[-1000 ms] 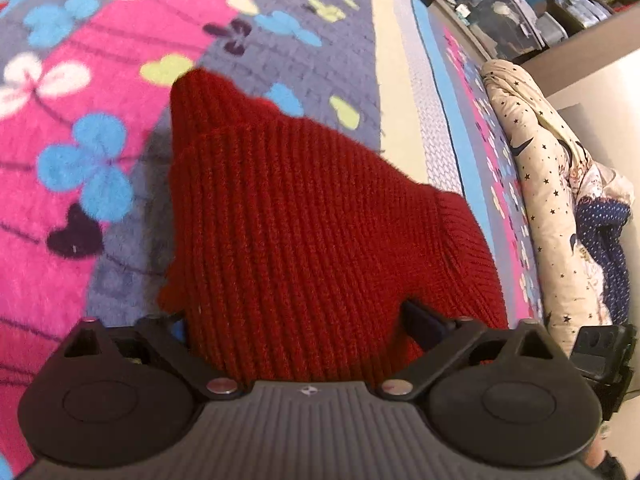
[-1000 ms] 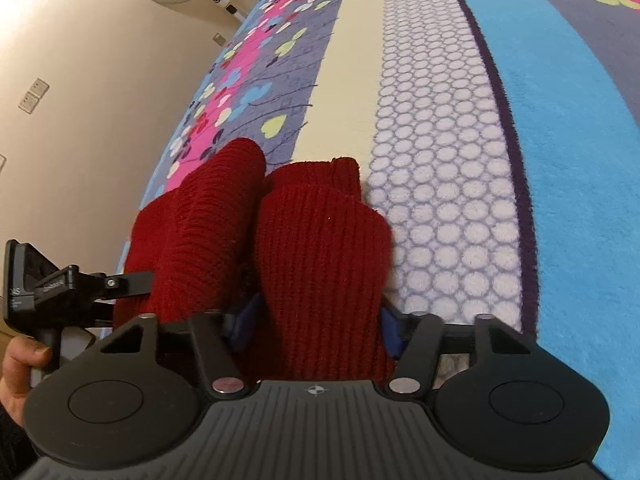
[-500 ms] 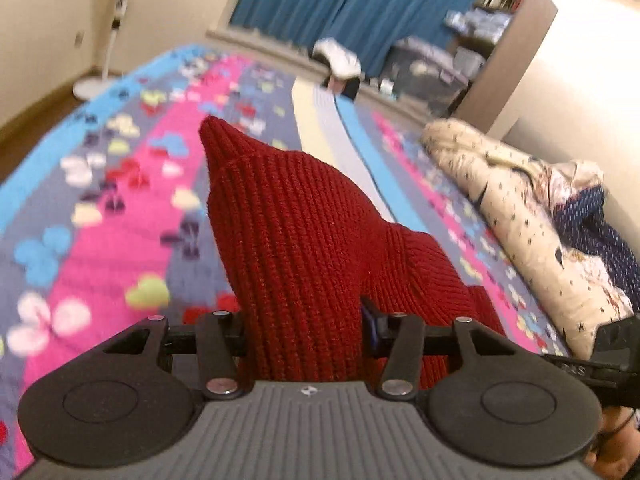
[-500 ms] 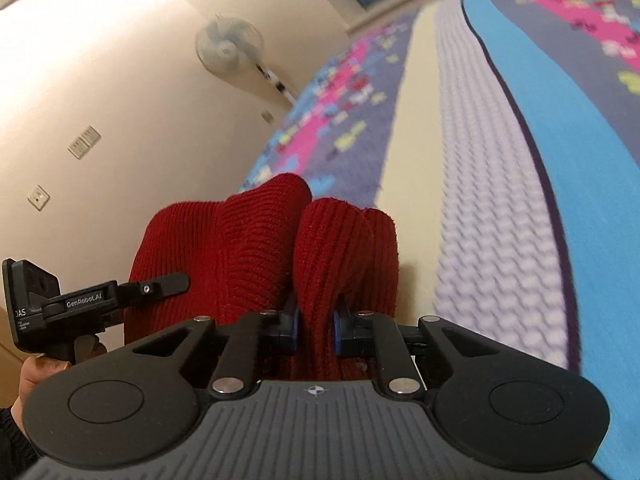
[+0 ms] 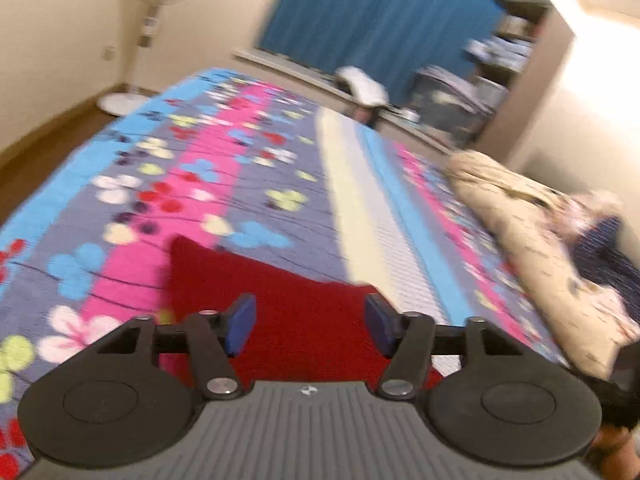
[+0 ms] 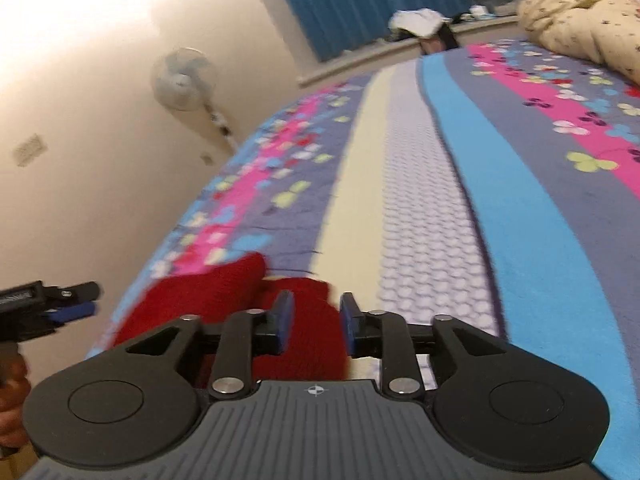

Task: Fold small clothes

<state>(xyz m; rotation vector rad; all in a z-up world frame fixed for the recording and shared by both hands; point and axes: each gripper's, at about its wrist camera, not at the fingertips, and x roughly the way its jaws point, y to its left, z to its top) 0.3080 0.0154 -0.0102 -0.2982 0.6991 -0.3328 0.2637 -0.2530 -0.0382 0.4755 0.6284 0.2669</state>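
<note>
A small red knitted garment (image 5: 288, 300) lies flat on the patterned bedspread (image 5: 224, 168), near its front edge. My left gripper (image 5: 306, 330) is open just above the garment's near part, holding nothing. In the right wrist view the same garment (image 6: 240, 288) lies bunched below my right gripper (image 6: 316, 322), which is open with its blue pads apart and empty. The left gripper (image 6: 60, 308) shows at the left edge of the right wrist view, beside the garment.
A cream starred duvet (image 5: 532, 256) and dark clothes (image 5: 612, 248) are piled at the bed's right side. A standing fan (image 5: 156, 8) is by the left wall. Blue curtains (image 5: 372, 20) and cluttered shelves (image 5: 500, 64) are behind the bed.
Both grippers held the red garment raised half a second ago. Now both have opened and let it go, and it lies on the bedspread.
</note>
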